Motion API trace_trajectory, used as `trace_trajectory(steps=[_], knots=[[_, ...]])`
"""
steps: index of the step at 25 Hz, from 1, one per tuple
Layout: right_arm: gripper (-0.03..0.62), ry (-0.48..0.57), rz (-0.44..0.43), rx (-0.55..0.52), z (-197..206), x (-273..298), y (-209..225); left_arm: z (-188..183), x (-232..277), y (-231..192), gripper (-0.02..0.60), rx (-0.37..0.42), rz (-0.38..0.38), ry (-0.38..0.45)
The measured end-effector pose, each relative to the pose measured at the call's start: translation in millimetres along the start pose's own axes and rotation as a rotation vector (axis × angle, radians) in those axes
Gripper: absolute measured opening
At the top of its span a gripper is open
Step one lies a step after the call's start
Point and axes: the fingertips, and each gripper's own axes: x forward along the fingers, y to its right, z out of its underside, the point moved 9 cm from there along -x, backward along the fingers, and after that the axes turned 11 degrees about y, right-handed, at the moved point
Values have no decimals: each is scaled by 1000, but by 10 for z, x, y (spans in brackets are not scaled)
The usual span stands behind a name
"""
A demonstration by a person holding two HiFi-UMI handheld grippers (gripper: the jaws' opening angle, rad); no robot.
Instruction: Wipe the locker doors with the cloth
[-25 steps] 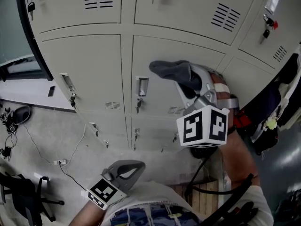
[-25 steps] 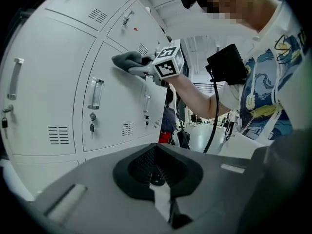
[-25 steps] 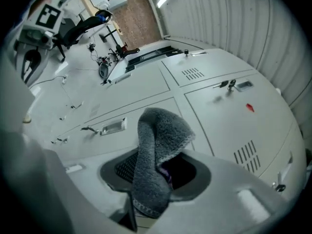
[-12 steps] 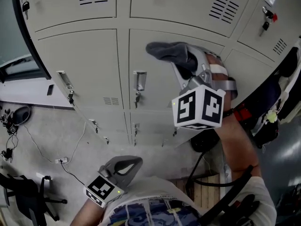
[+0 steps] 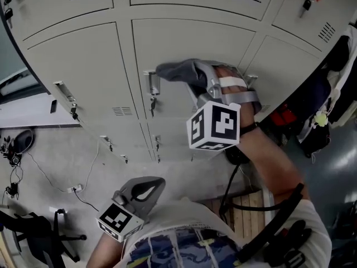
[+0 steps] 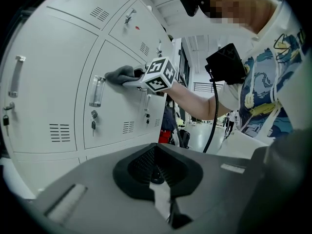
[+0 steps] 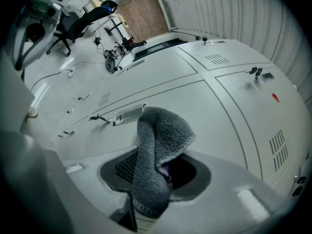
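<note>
A grey cloth (image 5: 177, 71) is pressed against the middle locker door (image 5: 184, 41), just right of its handle (image 5: 150, 83). My right gripper (image 5: 199, 78) is shut on the cloth, and its marker cube (image 5: 215, 125) hangs below. In the right gripper view the cloth (image 7: 157, 143) drapes out of the jaws in front of the door handle (image 7: 129, 113). My left gripper (image 5: 146, 188) hangs low near the person's body, away from the lockers, shut with nothing in it. From the left gripper view the cloth (image 6: 122, 73) shows flat on the door.
Pale lockers (image 5: 72, 66) fill the wall, with keys hanging in their locks (image 5: 152, 103). Dark bags and clothes (image 5: 318, 121) hang at the right. A cable and power strip (image 5: 72, 189) lie on the floor at left, beside an office chair (image 5: 33, 230).
My right gripper has slid the cloth a little down the door, closer to the handle. The head view has shifted, so the lockers sit higher. My left gripper has barely moved.
</note>
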Motion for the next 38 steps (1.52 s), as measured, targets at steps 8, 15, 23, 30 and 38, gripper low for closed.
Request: trace_trajectory(steps=[8, 15, 23, 30, 38], knots=[[147, -46, -121, 15, 140, 131, -571, 11, -6, 12, 3, -6, -5, -7], [147, -84, -172, 19, 217, 228, -910, 21, -19, 4, 3, 3, -2, -4], [147, -125, -243, 14, 283, 351, -1278, 28, -39, 21, 3, -9, -8, -1], [146, -156, -329, 21, 403, 519, -1759, 81, -103, -14, 3, 14, -16, 10], [146, -185, -404, 52, 524, 635, -2092, 75, -132, -11, 3, -19, -24, -5]])
